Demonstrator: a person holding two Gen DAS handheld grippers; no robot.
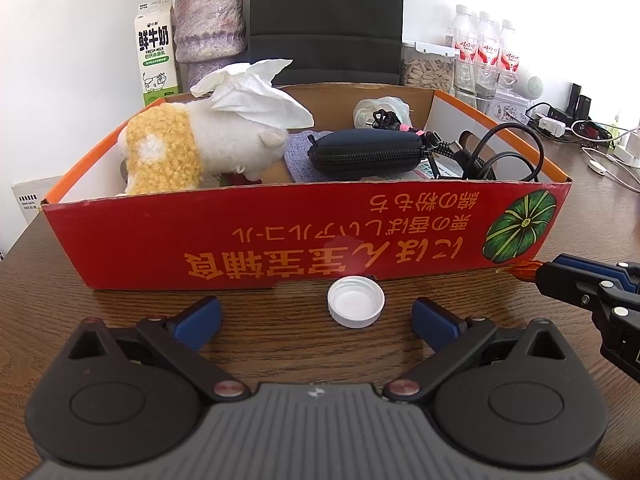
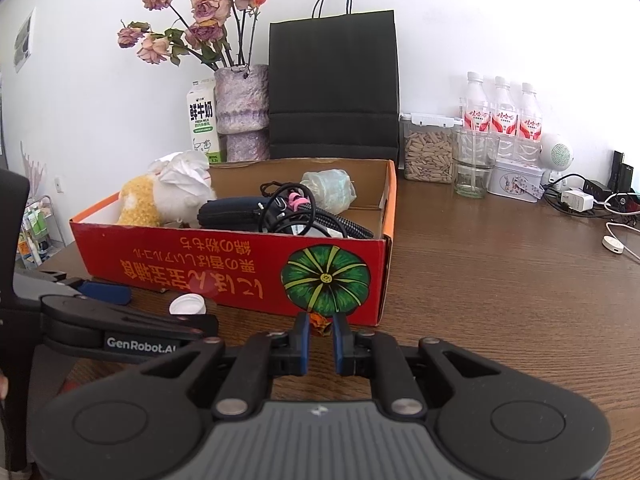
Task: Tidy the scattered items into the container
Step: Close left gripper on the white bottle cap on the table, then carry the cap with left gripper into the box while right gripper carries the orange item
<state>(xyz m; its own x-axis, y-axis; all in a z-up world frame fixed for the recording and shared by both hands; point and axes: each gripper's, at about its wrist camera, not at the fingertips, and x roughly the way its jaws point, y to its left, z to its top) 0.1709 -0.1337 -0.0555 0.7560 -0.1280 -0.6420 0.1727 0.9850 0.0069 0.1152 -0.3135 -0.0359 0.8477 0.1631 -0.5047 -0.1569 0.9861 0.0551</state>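
Note:
A red cardboard box (image 1: 280, 240) stands on the wooden table and holds a plush toy (image 1: 192, 148), a tissue (image 1: 256, 96), a black zip case (image 1: 366, 154) and cables (image 1: 500, 156). A white bottle cap (image 1: 356, 307) lies upturned on the table just in front of the box. My left gripper (image 1: 316, 316) is open, its blue pads wide apart on either side of the cap, touching nothing. My right gripper (image 2: 321, 330) is shut on a small orange wrapper (image 2: 319, 319) at the box's front right corner (image 2: 380, 280). The left wrist view shows the wrapper (image 1: 524, 270) sticking out of the pads.
Behind the box stand a milk carton (image 1: 154, 52), a vase (image 1: 210, 24) and a black paper bag (image 2: 334, 84). To the right are a seed jar (image 2: 428, 152), a glass (image 2: 476, 168), water bottles (image 2: 502, 116), and chargers with cables (image 2: 580, 200). Bare tabletop (image 2: 500, 300) lies right of the box.

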